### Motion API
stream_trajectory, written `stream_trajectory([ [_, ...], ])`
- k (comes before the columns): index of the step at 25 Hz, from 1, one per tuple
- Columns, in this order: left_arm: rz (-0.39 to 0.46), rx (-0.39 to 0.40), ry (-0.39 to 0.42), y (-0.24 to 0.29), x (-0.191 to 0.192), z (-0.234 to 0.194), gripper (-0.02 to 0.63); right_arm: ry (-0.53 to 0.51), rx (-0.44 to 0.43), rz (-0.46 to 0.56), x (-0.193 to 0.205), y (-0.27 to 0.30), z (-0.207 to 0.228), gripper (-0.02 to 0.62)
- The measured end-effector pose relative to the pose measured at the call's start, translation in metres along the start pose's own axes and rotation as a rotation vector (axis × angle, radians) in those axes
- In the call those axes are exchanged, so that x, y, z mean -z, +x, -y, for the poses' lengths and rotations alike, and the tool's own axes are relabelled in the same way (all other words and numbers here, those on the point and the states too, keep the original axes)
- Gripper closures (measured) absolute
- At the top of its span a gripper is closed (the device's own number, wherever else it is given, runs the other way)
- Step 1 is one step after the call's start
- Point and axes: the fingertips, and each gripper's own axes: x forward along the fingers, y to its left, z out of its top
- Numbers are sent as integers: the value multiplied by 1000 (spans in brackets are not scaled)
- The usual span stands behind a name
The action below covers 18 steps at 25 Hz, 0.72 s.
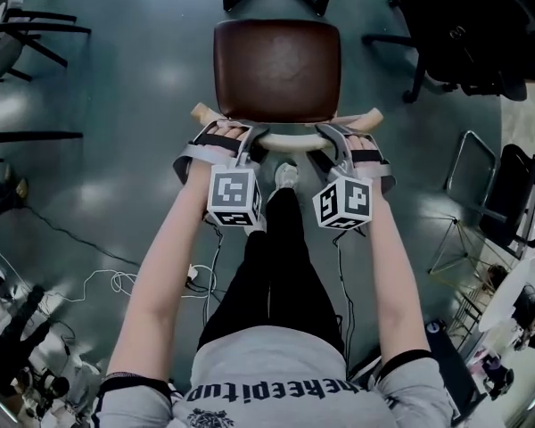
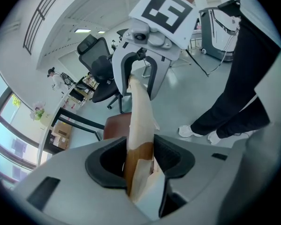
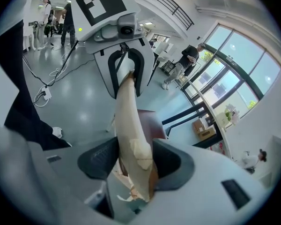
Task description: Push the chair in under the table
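Both clamped on chair backrest point(image 1: 290, 135): left gripper point(image 1: 234, 137) at 9 o'clock, right gripper point(image 1: 341, 137) at 3. Gripper views only: jaws pinch wood w/ chipped veneer point(image 3: 139, 154).

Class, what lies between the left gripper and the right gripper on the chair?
In the head view, the bare middle of the pale backrest spans from left gripper to right gripper; the person's white shoe shows below it.
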Motion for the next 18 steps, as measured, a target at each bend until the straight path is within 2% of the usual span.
stream_trajectory([
  [9, -15, -2, -12, 19, 11, -54, 420, -21, 4, 26, 3, 27, 52, 365],
  [18, -35, 12, -16, 34, 20, -86, 417, -41, 21, 50, 4, 44, 80, 370],
])
